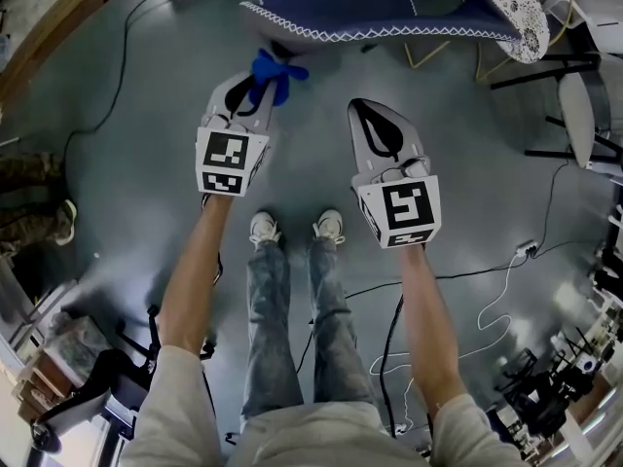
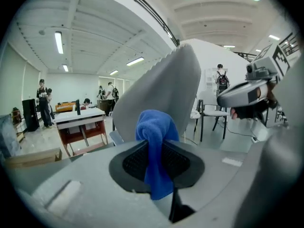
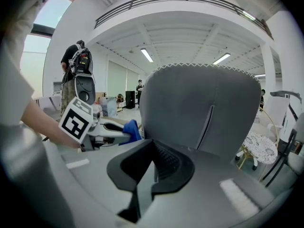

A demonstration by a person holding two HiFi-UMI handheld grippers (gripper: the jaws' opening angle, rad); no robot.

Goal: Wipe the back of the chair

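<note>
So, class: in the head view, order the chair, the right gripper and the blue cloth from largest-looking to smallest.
1. Chair, though cropped by the frame.
2. Right gripper, nearer the camera, which inflates it.
3. Blue cloth, clearly smallest.

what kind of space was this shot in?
Probably an open-plan lab or workshop: loose white cables on the grey floor, a red-framed work table with people behind it, long strip lights on a high white ceiling.

Grey floor (image 1: pixel 467 193), loose cables (image 1: pixel 120 71), person's shoes (image 1: pixel 264 229)
</note>
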